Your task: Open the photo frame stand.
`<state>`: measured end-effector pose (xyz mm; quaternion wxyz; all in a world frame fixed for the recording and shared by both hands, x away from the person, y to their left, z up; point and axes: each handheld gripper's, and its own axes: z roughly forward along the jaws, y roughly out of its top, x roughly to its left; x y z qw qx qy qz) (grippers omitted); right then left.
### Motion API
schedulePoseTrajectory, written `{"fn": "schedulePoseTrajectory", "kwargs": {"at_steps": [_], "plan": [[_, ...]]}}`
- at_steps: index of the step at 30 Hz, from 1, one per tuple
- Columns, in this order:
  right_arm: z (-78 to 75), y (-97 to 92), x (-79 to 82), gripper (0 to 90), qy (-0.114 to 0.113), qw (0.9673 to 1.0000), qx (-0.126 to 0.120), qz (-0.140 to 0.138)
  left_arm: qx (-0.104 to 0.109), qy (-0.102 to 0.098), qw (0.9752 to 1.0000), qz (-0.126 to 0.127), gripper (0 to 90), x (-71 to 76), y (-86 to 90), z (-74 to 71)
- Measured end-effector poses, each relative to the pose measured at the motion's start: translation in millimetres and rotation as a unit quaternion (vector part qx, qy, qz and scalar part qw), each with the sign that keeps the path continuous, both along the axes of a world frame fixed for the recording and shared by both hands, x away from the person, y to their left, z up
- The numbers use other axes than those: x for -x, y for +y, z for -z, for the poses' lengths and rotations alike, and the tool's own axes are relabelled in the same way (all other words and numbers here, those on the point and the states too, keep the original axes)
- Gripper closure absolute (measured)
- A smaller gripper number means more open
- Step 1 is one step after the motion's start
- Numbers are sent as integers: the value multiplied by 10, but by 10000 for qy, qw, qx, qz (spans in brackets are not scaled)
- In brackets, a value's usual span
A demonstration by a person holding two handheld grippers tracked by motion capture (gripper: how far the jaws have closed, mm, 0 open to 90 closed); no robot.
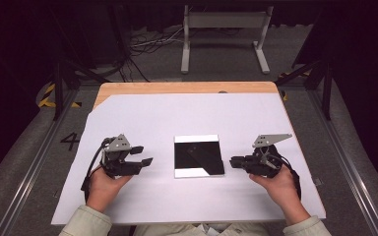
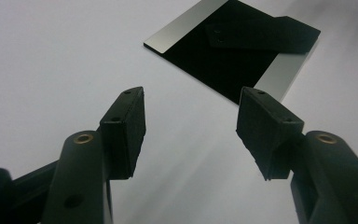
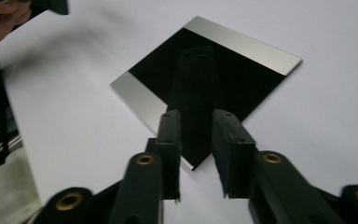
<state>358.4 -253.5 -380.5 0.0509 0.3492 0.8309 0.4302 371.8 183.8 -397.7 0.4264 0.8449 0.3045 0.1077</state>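
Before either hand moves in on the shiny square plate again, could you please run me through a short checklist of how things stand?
1. The mirror plate lies flat on the white sheet, midway between the two hands: ok.
2. Left hand-held gripper has its jaws wide apart with nothing between them: ok.
3. Right hand-held gripper is narrowly open, with a slim gap and nothing between the jaws: ok.
4. Neither gripper touches the plate: ok.
5. Right gripper lined up with the plate's near corner in the right gripper view: ok.
6. Plate edge raised enough for a jaw to slip under: cannot tell.
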Motion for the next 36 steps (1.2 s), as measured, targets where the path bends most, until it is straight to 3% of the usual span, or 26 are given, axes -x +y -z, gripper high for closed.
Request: {"fn": "schedulePoseTrajectory", "kwargs": {"at_steps": [2,4,8,15,23,36], "plan": [[26,22,-8,693,92,9998,10,189,-14,-6,10000,-9,428,1,-4,3],[51,60,-4,674,7,9995,207,232,-30,-5,10000,-4,428,4,-9,3],[105,104,-11,669,-24,9988,432,214,-54,-8,10000,-4,428,8,-15,6],[220,191,-39,681,164,9964,830,69,-109,-24,9999,12,428,0,-15,17],[326,286,-55,682,380,9911,1275,-70,-139,-3,9999,7,427,3,-27,22],[399,359,-69,713,622,9857,1555,-195,-151,-14,9999,-1,425,0,-29,28]]}}
